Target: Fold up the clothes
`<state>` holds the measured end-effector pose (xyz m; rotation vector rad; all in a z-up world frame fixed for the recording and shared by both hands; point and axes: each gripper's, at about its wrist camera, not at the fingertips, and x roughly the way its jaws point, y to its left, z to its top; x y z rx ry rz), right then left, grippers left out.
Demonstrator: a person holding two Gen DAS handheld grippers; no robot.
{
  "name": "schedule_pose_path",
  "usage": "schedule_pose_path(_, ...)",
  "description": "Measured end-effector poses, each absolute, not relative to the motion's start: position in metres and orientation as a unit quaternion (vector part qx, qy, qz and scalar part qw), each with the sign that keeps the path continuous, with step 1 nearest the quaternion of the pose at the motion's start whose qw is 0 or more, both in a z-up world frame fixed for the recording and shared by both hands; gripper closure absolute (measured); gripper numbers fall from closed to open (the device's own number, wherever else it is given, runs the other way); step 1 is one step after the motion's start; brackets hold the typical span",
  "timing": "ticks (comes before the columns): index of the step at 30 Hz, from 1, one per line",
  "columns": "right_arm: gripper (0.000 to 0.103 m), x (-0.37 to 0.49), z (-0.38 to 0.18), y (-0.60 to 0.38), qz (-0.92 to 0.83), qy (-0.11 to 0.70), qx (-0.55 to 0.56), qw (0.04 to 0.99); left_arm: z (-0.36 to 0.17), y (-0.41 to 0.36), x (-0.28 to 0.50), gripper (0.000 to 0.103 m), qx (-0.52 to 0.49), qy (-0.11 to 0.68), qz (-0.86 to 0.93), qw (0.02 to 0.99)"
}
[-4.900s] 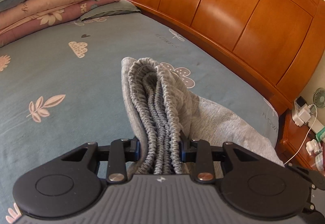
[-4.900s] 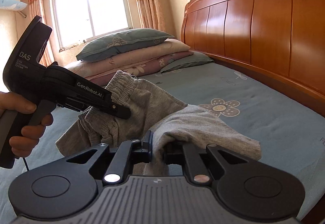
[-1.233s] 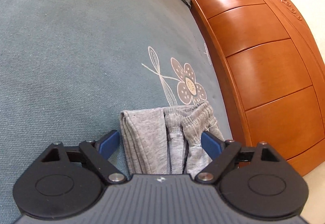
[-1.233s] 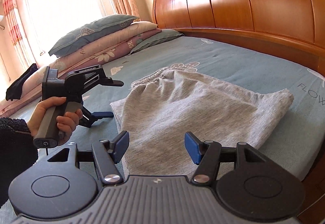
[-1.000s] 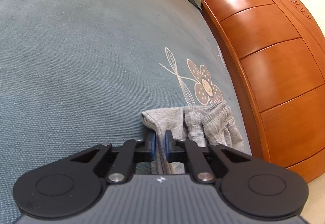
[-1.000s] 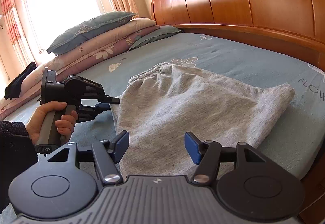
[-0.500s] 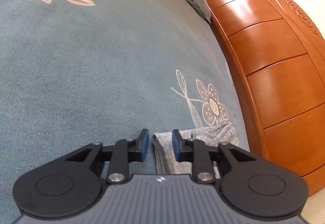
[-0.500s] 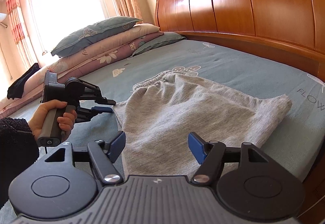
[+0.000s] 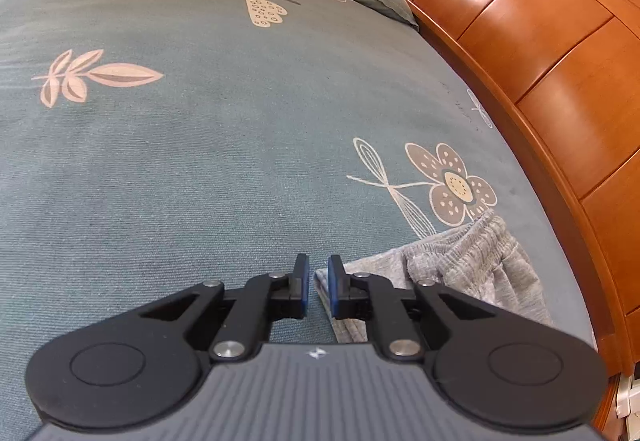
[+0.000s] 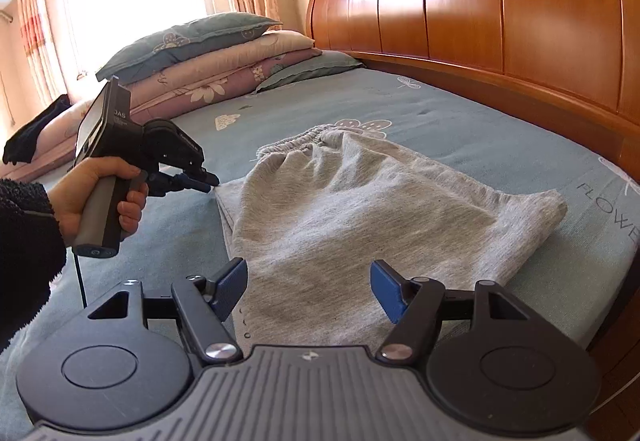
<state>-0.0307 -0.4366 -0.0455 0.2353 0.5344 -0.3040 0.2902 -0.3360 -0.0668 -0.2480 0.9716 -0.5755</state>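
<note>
Grey shorts (image 10: 360, 209) lie folded on the bed (image 9: 180, 161) near the headboard (image 10: 500, 1). Your left gripper (image 9: 318, 287) is closing beside their corner, nothing pinched. Your right gripper (image 10: 308, 289) hovers released over the near edge, likely ready for another fold.

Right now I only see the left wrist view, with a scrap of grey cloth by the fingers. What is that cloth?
Observer: A folded grey garment, lying flat on the bed with its elastic waistband toward the pillows.
Operator: Where is the other gripper?
Observer: The right gripper hovers open over the garment's near edge, gripping nothing.
Operator: Who holds mine?
Observer: A hand in a dark fuzzy sleeve holds the left gripper, its closing jaws at the garment's corner, no cloth visibly pinched.
</note>
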Motion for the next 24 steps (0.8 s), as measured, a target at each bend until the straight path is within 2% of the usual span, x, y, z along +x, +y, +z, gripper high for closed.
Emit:
schedule_pose_path(2,0.030,-0.028,-0.047,-0.416,-0.139,0.267,0.062,0.952,-0.062,-0.324,0.277,0.089,-0.113,0.459,-0.294,0.831)
schedule_pose_path(4,0.030,-0.024,-0.048,-0.398,-0.129,0.267,0.010,0.955,-0.058,-0.308,0.261,0.078,-0.107,0.458,-0.314,0.824)
schedule_pose_path(7,0.030,-0.005,-0.056,-0.386,-0.137,0.276,-0.026,0.951,-0.055,-0.288,0.236,0.074,-0.098,0.457,-0.331,0.820)
schedule_pose_path(9,0.030,0.010,-0.068,-0.384,-0.147,0.290,-0.032,0.945,-0.054,-0.275,0.219,0.072,-0.086,0.453,-0.336,0.821)
schedule_pose_path(12,0.029,0.030,-0.090,-0.375,-0.132,0.323,-0.041,0.936,-0.056,-0.262,0.204,0.062,-0.065,0.452,-0.335,0.824)
schedule_pose_path(13,0.029,0.036,-0.095,-0.371,-0.124,0.341,-0.041,0.931,-0.055,-0.256,0.200,0.062,-0.060,0.454,-0.335,0.823)
schedule_pose_path(19,0.029,0.001,-0.066,-0.367,-0.121,0.287,-0.029,0.950,-0.048,-0.247,0.193,0.058,-0.063,0.450,-0.355,0.817)
schedule_pose_path(23,0.028,-0.005,-0.072,-0.384,-0.157,0.312,0.001,0.937,-0.030,-0.285,0.191,0.056,-0.068,0.426,-0.423,0.797)
schedule_pose_path(24,0.028,-0.007,-0.072,-0.389,-0.158,0.310,0.014,0.937,-0.024,-0.300,0.190,0.052,-0.067,0.414,-0.447,0.790)
